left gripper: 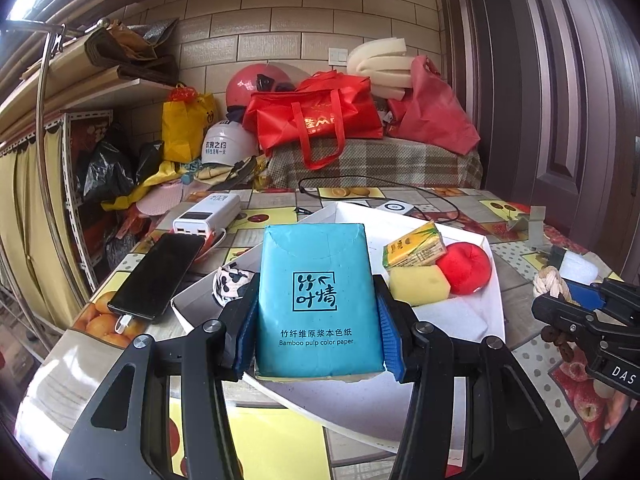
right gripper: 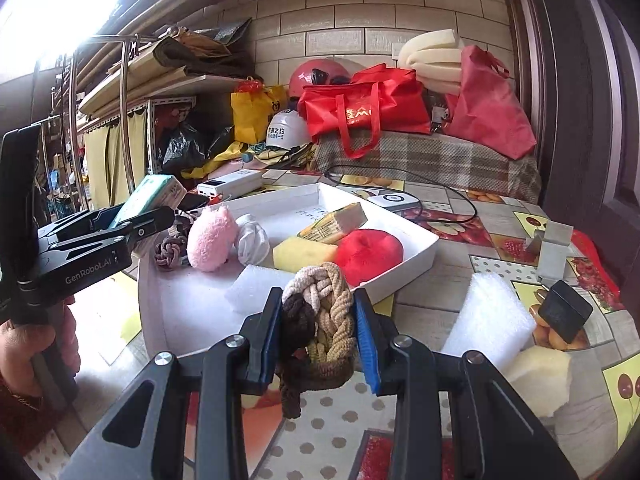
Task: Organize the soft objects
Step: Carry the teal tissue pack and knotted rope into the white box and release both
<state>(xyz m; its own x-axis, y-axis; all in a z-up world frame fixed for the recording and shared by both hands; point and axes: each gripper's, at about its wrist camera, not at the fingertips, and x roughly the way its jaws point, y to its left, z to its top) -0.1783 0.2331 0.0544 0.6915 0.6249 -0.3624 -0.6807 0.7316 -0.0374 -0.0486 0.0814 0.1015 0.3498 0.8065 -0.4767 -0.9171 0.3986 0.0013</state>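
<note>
Both grippers loaded: tissue pack (left gripper: 318, 300), rope (right gripper: 320, 320)

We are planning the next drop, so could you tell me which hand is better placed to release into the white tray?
Left, probably: its tongs already hold the blue tissue pack over the white tray; the right tongs, gripping the braided rope, sit short of its near rim.

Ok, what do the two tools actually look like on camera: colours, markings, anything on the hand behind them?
Both are matte black linkage frames with silver pivot bolts and blue ribbed pads on the fingers. The left tool carries white "GenRobot.AI" lettering on its side; the right tool shows white letters "DAS" near its base. The person's bare left hand grips a black handle, with a dark red sleeve at the wrist. No cables visible.
</note>
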